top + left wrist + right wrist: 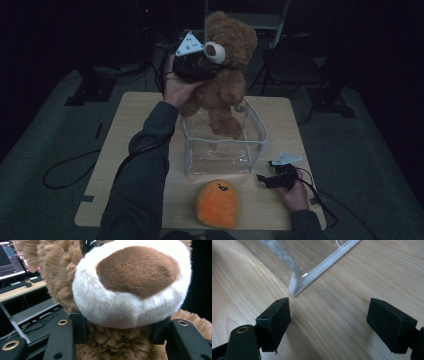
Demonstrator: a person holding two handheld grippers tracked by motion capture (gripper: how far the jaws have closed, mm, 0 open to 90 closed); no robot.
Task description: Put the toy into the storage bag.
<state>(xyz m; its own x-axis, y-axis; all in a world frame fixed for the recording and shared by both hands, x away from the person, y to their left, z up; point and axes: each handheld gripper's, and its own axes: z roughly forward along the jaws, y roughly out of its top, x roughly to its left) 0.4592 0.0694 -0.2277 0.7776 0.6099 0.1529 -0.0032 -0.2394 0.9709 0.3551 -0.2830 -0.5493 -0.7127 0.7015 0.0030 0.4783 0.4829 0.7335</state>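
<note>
A brown teddy bear [225, 75] hangs in the air over the far side of the table, its legs dangling into the open top of a clear plastic bag [220, 155]. My left gripper [202, 62] is shut on the bear's neck. In the left gripper view the bear's white muzzle [130, 285] looms just above the left gripper [120, 330], whose pads press into the fur on both sides. My right gripper [265, 179] lies low on the table to the right of the bag, open. In its own view the right gripper [337, 322] faces the bag's white-seamed corner [312, 277], with bare wood between the jaws.
An orange round plush [217, 202] with a small face sits at the wooden table's [135, 130] front edge, just before the bag. A dark chair [290, 65] stands behind the table. A monitor [10, 260] and keyboard [15, 286] are on a desk beyond. Cables trail off both table sides.
</note>
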